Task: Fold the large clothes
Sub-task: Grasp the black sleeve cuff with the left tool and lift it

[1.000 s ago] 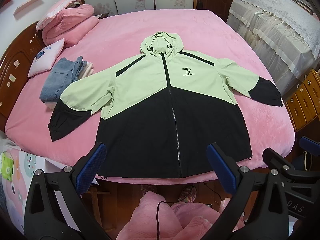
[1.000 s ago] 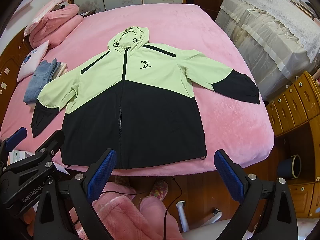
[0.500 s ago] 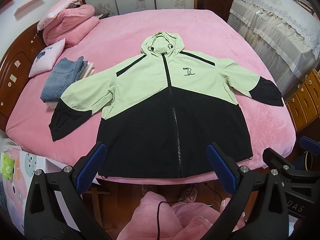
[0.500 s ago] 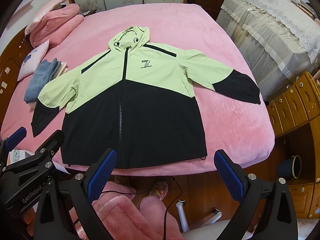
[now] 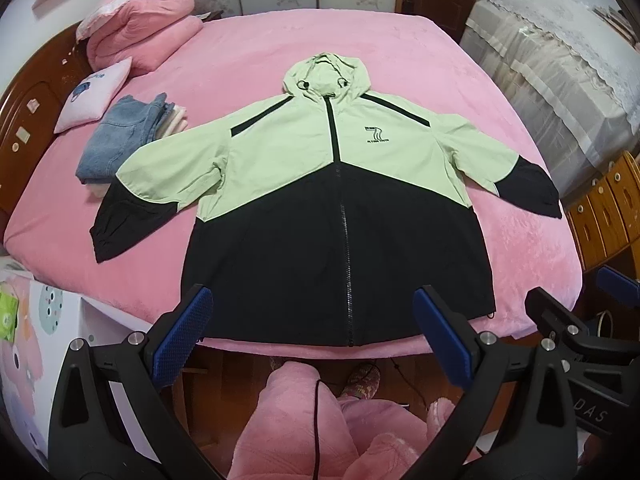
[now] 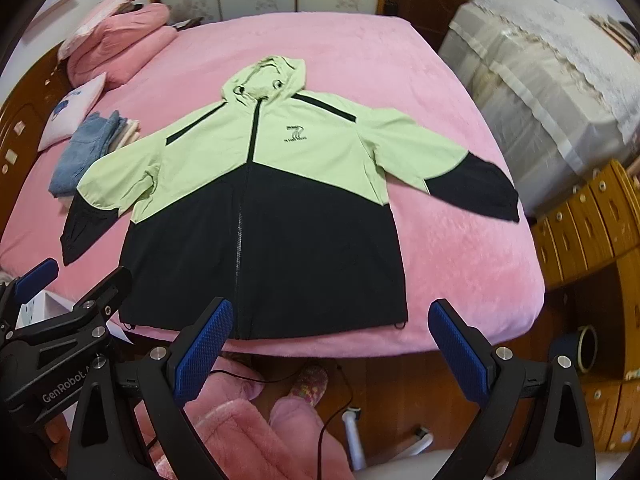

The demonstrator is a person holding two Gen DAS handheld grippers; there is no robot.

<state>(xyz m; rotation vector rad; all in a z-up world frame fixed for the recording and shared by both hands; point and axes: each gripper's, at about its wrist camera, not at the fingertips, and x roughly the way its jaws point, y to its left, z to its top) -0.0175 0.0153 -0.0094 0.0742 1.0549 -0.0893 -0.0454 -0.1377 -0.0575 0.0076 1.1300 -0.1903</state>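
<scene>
I hold both grippers over the foot of the bed [image 5: 400, 56], short of its edge. My left gripper [image 5: 316, 334] has its jaws spread wide with nothing between them, and my right gripper [image 6: 334, 344] is the same, jaws wide apart and empty; their blue pads [image 6: 204, 344] are bare. The hooded jacket [image 5: 336, 216] lies flat and face up on the pink bedspread, zipped shut, its hood [image 5: 322, 80] pointing toward the far end of the bed and its black hem [image 5: 344, 332] along the near edge, just beyond my jaws. The upper half is pale green, the lower half black, and both sleeves are spread outward, the left sleeve [image 5: 152, 184] angled down beside the body and the right sleeve [image 6: 452, 168] reaching toward the bed's side. A stack of folded clothes [image 5: 120, 136] topped by denim sits near the left sleeve, beside a small pillow [image 5: 94, 98] and a rolled pink quilt [image 5: 144, 28]. A wooden cabinet [image 6: 592, 216] stands to the right of the bed.
</scene>
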